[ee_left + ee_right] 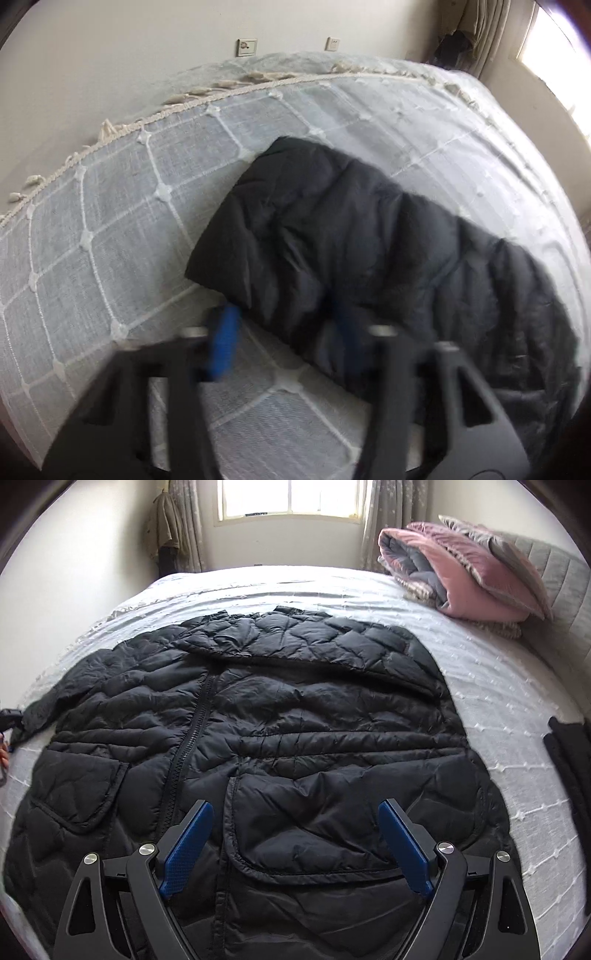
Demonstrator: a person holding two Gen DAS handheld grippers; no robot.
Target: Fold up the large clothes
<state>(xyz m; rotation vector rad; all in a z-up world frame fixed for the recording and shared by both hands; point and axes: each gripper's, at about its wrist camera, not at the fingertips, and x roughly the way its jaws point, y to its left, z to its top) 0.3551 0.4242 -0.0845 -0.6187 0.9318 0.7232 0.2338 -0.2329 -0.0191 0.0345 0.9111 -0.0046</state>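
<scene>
A black quilted puffer jacket point(295, 716) lies spread front-up on the pale checked bedspread point(498, 686), its zip running down left of centre. My right gripper point(295, 834) hangs open just over the jacket's lower front, above a flap pocket point(317, 834), with nothing between its blue pads. In the left wrist view one sleeve of the jacket point(332, 240) stretches across the bedspread point(92, 221). My left gripper point(284, 336) is blurred at the sleeve's near edge. Its jaws stand apart, one blue pad point(221, 339) over bare bedspread and the other over the sleeve.
A folded pink and grey quilt point(454, 576) rests at the bed's far right by the padded headboard point(561, 576). Dark folded clothes point(572, 768) lie at the right edge. A window point(288, 498) is behind the bed. The fringed bed edge point(184, 99) runs along a wall with switches point(246, 47).
</scene>
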